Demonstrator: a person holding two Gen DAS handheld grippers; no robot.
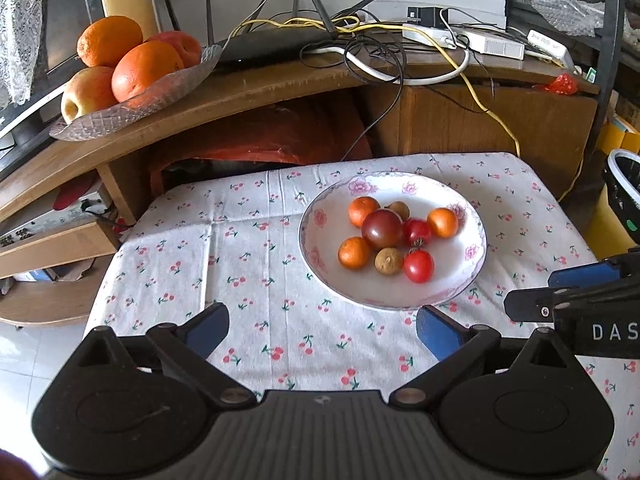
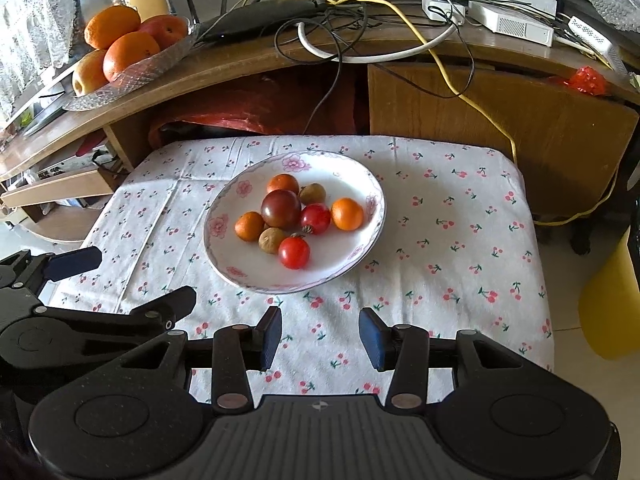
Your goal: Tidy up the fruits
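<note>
A white floral plate (image 1: pixel 452 276) (image 2: pixel 336 258) sits on a small table with a cherry-print cloth (image 1: pixel 248 264) (image 2: pixel 440 240). In it lie a dark tomato (image 1: pixel 382 229) (image 2: pixel 281 208), two red cherry tomatoes (image 1: pixel 418 265) (image 2: pixel 294 253), three small oranges (image 1: pixel 354 253) (image 2: pixel 347 213) and two brown longans (image 1: pixel 389 261) (image 2: pixel 271 240). My left gripper (image 1: pixel 322 330) (image 2: pixel 144 276) hovers open over the cloth, near and left of the plate. To its right, my right gripper (image 2: pixel 320 338) (image 1: pixel 530 292) stands open just short of the plate. Neither holds anything.
Behind the table, a curved wooden desk (image 1: pixel 248 88) carries a glass dish (image 1: pixel 132 110) (image 2: pixel 132 76) of large oranges and apples, a router and tangled cables (image 1: pixel 360 40). A yellow bin (image 2: pixel 608 308) stands by the table's right edge. The cloth is bare around the plate.
</note>
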